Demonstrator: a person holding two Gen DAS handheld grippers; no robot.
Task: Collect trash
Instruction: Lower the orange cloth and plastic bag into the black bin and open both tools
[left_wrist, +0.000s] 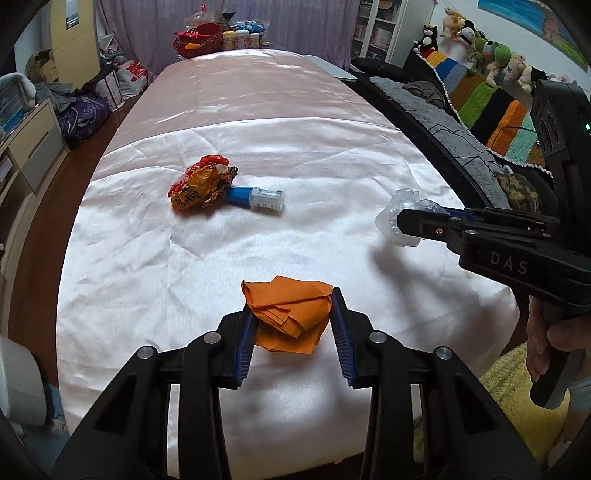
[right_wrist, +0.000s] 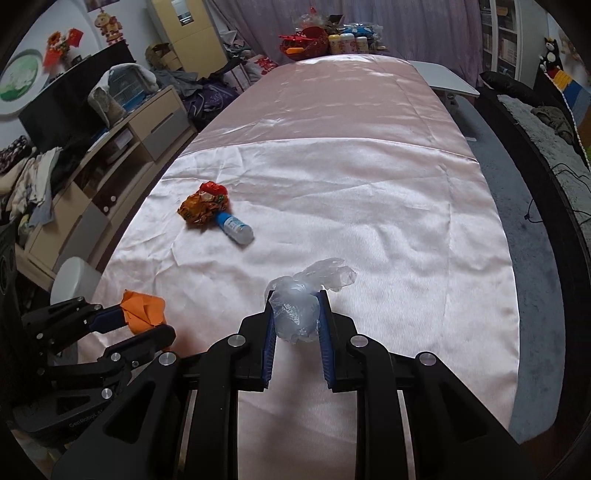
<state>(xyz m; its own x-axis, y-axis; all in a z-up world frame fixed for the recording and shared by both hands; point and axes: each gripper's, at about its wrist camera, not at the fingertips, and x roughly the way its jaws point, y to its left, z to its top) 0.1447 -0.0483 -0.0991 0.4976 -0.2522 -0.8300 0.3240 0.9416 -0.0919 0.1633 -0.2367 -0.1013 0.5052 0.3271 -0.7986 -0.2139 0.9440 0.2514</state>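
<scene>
My left gripper (left_wrist: 293, 314) is shut on a crumpled orange paper (left_wrist: 291, 314), held just above the pale satin tablecloth (left_wrist: 295, 155). The same orange paper (right_wrist: 142, 308) shows at the lower left of the right wrist view, in the left gripper (right_wrist: 144, 317). My right gripper (right_wrist: 297, 314) is shut on a wad of clear plastic film (right_wrist: 295, 310), also lifted off the cloth; from the left wrist view the plastic film (left_wrist: 399, 218) sticks out of the right gripper (left_wrist: 402, 219) at the right. Farther up the table lie a crumpled red and orange wrapper (left_wrist: 201, 184) and a small blue-capped bottle (left_wrist: 258, 197) on its side, touching each other.
A red basket (left_wrist: 199, 40) and several bottles stand at the table's far end. A dark sofa with a striped blanket (left_wrist: 491, 110) runs along the right. Cabinets (right_wrist: 122, 147) and bags line the left. A white bin (right_wrist: 74, 280) sits by the near left corner. A hand (left_wrist: 550, 343) grips the right tool's handle.
</scene>
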